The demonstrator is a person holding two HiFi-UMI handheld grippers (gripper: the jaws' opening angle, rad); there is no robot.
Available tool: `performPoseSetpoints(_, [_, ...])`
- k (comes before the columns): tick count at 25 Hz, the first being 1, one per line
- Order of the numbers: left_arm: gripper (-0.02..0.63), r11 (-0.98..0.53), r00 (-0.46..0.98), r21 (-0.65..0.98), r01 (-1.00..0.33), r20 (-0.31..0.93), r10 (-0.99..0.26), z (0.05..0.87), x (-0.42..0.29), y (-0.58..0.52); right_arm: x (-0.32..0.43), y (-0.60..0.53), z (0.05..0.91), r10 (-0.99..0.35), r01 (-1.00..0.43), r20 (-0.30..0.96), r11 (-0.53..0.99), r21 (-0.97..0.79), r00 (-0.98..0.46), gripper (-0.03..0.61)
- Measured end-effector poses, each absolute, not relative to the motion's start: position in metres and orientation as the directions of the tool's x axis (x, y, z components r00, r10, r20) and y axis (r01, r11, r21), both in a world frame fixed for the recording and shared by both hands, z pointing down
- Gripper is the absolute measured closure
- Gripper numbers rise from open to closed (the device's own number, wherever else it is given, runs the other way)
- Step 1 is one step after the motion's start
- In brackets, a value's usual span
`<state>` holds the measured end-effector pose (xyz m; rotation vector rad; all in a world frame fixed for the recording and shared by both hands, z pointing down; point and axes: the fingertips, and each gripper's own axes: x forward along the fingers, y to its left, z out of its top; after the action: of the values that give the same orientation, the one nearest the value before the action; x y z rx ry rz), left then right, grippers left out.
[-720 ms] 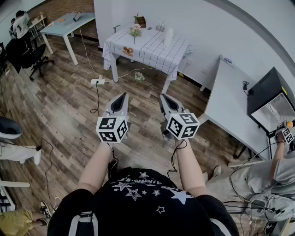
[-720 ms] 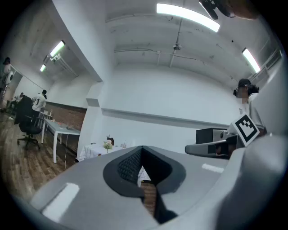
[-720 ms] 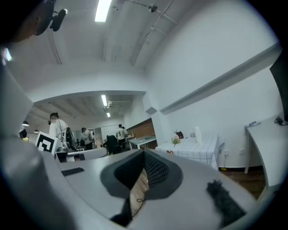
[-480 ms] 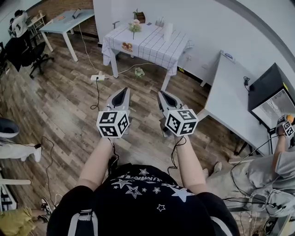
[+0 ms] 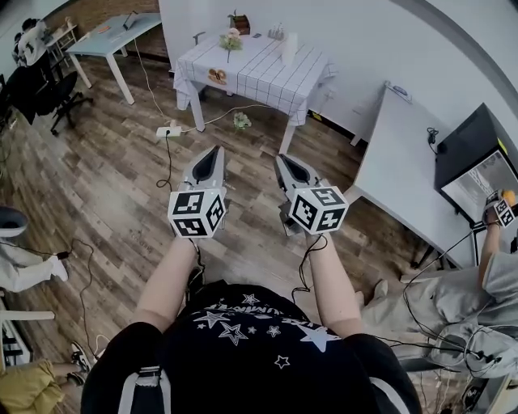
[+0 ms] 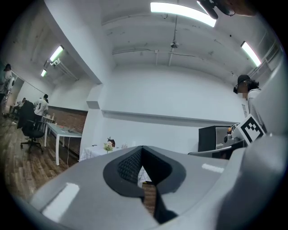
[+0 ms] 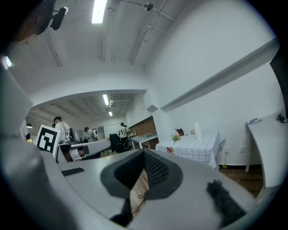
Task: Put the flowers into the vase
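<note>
Closest in, the left gripper [image 5: 212, 155] and right gripper [image 5: 287, 164] were held out level, side by side. Jaws on both were pressed fully together with nothing between them, so nothing had been picked up and the job looked basically unstarted.

Past them, a power strip [image 5: 167, 131] and its cable [image 5: 171, 166] lay across the wood floor on the way to the table. To me that looked like the first trip hazard. A small greenish clump [image 5: 241, 121] sat on the floor by a table leg. It was too small to tell what it was, and easy to step on.

At the far end, the flowers [image 5: 231, 37] stood upright on the checked table [image 5: 275, 77], well apart from both grippers. I couldn't make out which thing there was the vase. A tall white thing [image 5: 289, 48] and a potted plant [image 5: 240, 23] stood near, so a sloppy reach could've knocked them over. The stems looked thin too, and a hard squeeze might've snapped them.
</note>
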<state>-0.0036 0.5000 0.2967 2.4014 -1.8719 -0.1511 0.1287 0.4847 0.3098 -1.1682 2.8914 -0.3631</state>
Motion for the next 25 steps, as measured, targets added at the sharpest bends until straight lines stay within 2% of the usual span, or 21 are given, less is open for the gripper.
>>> performPoseSetpoints(5, [0.607, -0.197, 0.199, 0.148, -0.969, -0.003, -0.98, 0.309, -0.005, 0.512, 0.129, 0.485, 0.329, -0.667, -0.674, 0.118, 0.703, -0.228, -0.735, 0.566])
performPoseSetpoints(11, [0.607, -0.197, 0.2, 0.165, -0.966, -0.002, -0.98, 0.325, -0.021, 0.509, 0.101, 0.487, 0.351, -0.617, -0.622, 0.094, 0.756, -0.206, -0.781, 0.566])
performPoseSetpoints(15, [0.607, -0.202, 0.209, 0.205, -0.958, 0.016, -0.978, 0.342, -0.029, 0.482, 0.092, 0.468, 0.364, -0.605, -0.619, 0.13, 0.766, -0.173, -0.786, 0.566])
performPoseSetpoints(25, [0.607, -0.297, 0.308, 0.208, -0.932, 0.02, -0.951, 0.348, -0.039, 0.369, 0.084, 0.368, 0.366, -0.668, -0.683, 0.142, 0.71, -0.172, -0.73, 0.566])
